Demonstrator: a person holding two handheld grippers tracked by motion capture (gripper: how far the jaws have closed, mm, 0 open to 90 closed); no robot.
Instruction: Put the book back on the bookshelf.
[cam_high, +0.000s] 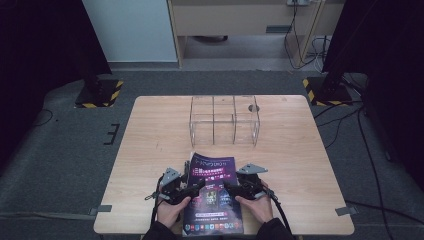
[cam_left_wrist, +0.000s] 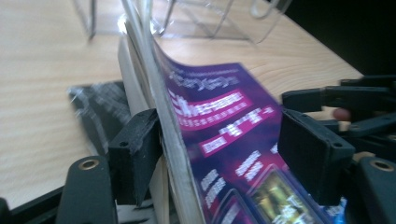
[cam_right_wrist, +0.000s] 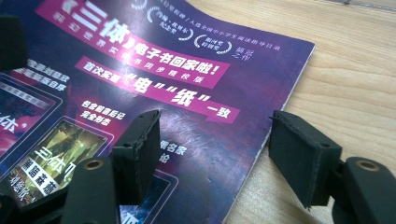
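A purple magazine lies at the near middle of the wooden table. My left gripper is at its left edge and my right gripper at its right edge, each held by a hand. In the left gripper view the magazine has its left edge lifted and stands between the open jaws of the left gripper. One pad touches the page edges; the other is apart from the cover. In the right gripper view the right gripper straddles the edge of the flat magazine, open.
A clear acrylic organizer with several compartments stands behind the magazine at the table's far middle. Black stands with yellow-striped bases flank the table on the floor, and cables trail at the right. The table's front edge is close under the hands.
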